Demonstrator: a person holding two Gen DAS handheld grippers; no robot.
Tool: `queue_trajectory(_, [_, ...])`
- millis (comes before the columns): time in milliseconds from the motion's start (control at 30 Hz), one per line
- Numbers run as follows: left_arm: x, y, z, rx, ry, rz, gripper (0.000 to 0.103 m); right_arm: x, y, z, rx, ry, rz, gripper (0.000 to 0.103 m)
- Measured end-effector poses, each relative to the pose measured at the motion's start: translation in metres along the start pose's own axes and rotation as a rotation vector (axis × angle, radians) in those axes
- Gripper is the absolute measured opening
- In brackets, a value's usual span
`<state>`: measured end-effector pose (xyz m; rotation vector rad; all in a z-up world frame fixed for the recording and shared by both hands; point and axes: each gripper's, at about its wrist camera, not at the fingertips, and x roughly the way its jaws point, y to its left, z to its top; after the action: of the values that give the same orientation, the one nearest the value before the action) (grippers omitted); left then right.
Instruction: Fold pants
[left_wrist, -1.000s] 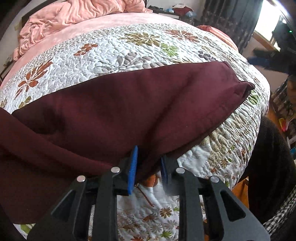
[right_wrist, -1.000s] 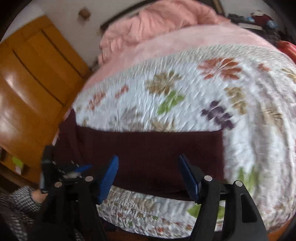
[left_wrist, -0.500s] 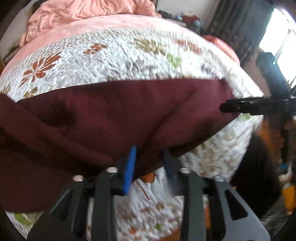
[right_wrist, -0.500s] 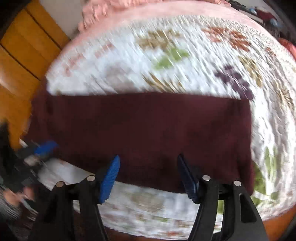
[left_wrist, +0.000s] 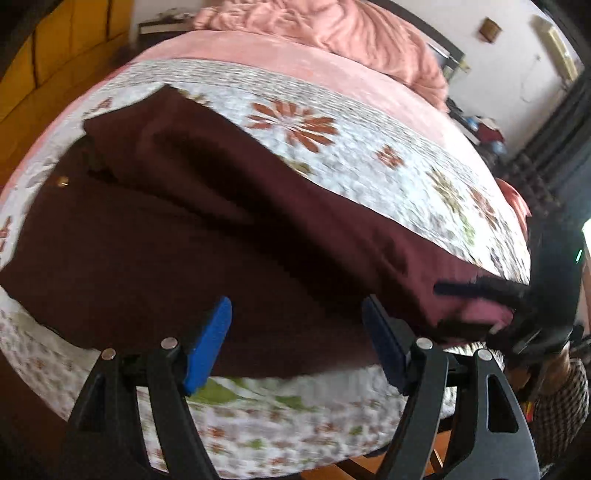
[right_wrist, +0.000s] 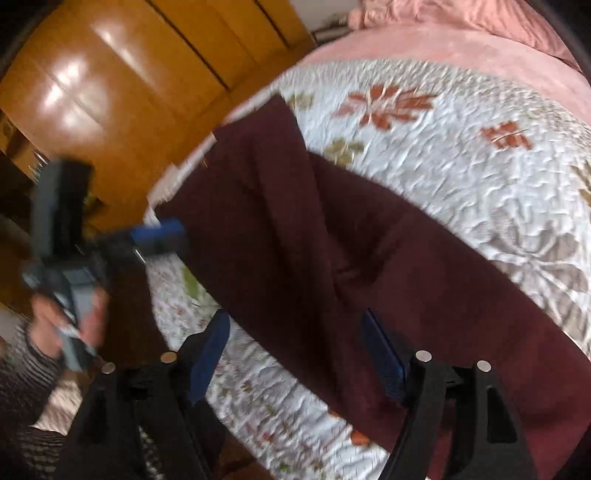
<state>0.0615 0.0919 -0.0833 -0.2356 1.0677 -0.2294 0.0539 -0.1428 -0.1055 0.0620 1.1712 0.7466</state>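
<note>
Maroon pants (left_wrist: 229, 236) lie flat along near edge of floral quilt (left_wrist: 369, 162), legs stacked lengthwise, waist button at far left. Left gripper (left_wrist: 295, 332), clenched on near hem 1 s ago, now hangs released, jaws spread wide above cloth, holding nothing. Right gripper (right_wrist: 295, 350) also released, swung from cuff end toward middle of garment. Judgement: lengthwise fold set down; crosswise fold not yet begun. Images blurred by motion; contact with cloth cannot be confirmed.

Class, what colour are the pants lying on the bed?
Dark maroon, a plain burgundy with no pattern. The pants show best in the left wrist view.
</note>
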Motion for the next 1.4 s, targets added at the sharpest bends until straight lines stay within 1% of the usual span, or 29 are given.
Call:
queue_trajectory(67, [0.000,0.008,0.010,-0.006,-0.001,0.015,0.073,0.018,-0.002,0.002,0.006,0.043,0.023,0.063])
queue_trajectory(133, [0.001,0.011,0.018,-0.011,0.000,0.020,0.073,0.029,-0.005,-0.002,0.010,0.074,-0.016,0.043])
queue_trajectory(167, [0.003,0.011,0.021,-0.013,0.001,0.017,0.073,0.033,-0.007,-0.002,0.009,0.083,-0.039,0.038])
queue_trajectory(200, [0.004,0.011,0.024,-0.018,0.002,0.011,0.074,0.037,-0.009,-0.002,0.015,0.094,-0.050,0.021])
queue_trajectory(233, [0.005,0.012,0.027,-0.023,0.004,0.006,0.075,0.041,-0.012,-0.003,0.022,0.106,-0.050,0.008])
queue_trajectory(300, [0.009,0.012,0.038,-0.032,0.019,0.017,0.076,0.036,-0.011,-0.008,0.013,0.090,-0.017,0.008])
queue_trajectory(367, [0.011,0.016,0.055,-0.061,0.026,0.030,0.076,0.034,-0.006,-0.013,-0.009,0.078,-0.004,0.008])
queue_trajectory(400, [0.012,0.018,0.066,-0.081,0.025,0.025,0.080,0.035,-0.003,-0.016,-0.021,0.076,-0.011,0.008])
queue_trajectory(433, [0.015,0.020,0.083,-0.100,0.030,0.037,0.087,0.038,0.000,-0.020,-0.029,0.082,-0.031,0.008])
queue_trajectory(467, [0.017,0.021,0.094,-0.105,0.033,0.052,0.087,0.045,0.000,-0.023,-0.027,0.095,-0.049,0.008])
queue_trajectory(500, [0.022,0.022,0.107,-0.107,0.044,0.078,0.087,0.054,-0.003,-0.027,-0.004,0.103,-0.048,0.008])
queue_trajectory(533, [0.029,0.021,0.119,-0.108,0.069,0.108,0.089,0.054,-0.005,-0.028,0.020,0.098,-0.040,0.008])
queue_trajectory(567, [0.043,0.019,0.134,-0.101,0.123,0.144,0.089,0.054,-0.011,-0.029,0.060,0.086,-0.014,0.008])
queue_trajectory(667, [0.075,0.015,0.165,-0.059,0.216,0.253,0.089,0.049,-0.029,-0.035,0.148,0.062,0.073,0.008])
queue_trajectory(733, [0.098,0.013,0.180,-0.032,0.292,0.321,0.089,0.049,-0.034,-0.037,0.167,0.056,0.095,0.008])
queue_trajectory(833, [0.130,0.015,0.204,-0.029,0.374,0.423,0.089,0.050,-0.033,-0.035,0.146,0.058,0.082,0.008])
queue_trajectory(967, [0.159,0.024,0.221,-0.062,0.453,0.458,0.089,0.051,-0.034,-0.033,0.137,0.060,0.081,0.008])
queue_trajectory(1033, [0.172,0.031,0.224,-0.084,0.498,0.495,0.089,0.051,-0.036,-0.033,0.148,0.057,0.092,0.007])
queue_trajectory(1067, [0.181,0.036,0.225,-0.105,0.526,0.502,0.089,0.052,-0.035,-0.035,0.149,0.055,0.094,0.007])
queue_trajectory(1133, [0.189,0.041,0.225,-0.120,0.552,0.495,0.089,0.053,-0.034,-0.035,0.148,0.053,0.094,0.007])
queue_trajectory(1167, [0.194,0.045,0.225,-0.127,0.571,0.509,0.089,0.053,-0.034,-0.035,0.148,0.053,0.094,0.007])
queue_trajectory(1200, [0.196,0.047,0.225,-0.130,0.575,0.517,0.084,0.052,-0.033,-0.035,0.145,0.052,0.092,0.007])
queue_trajectory(1267, [0.193,0.053,0.226,-0.149,0.568,0.532,0.068,0.051,-0.033,-0.035,0.134,0.052,0.083,0.007])
queue_trajectory(1300, [0.191,0.056,0.226,-0.159,0.563,0.537,0.050,0.051,-0.032,-0.035,0.126,0.052,0.077,0.007])
queue_trajectory(1333, [0.187,0.061,0.226,-0.170,0.556,0.535,0.036,0.050,-0.031,-0.035,0.126,0.051,0.074,0.007])
queue_trajectory(1367, [0.187,0.067,0.226,-0.180,0.553,0.525,0.030,0.051,-0.030,-0.034,0.129,0.050,0.073,0.007])
queue_trajectory(1400, [0.182,0.073,0.225,-0.207,0.548,0.503,0.020,0.050,-0.030,-0.035,0.132,0.050,0.073,0.007])
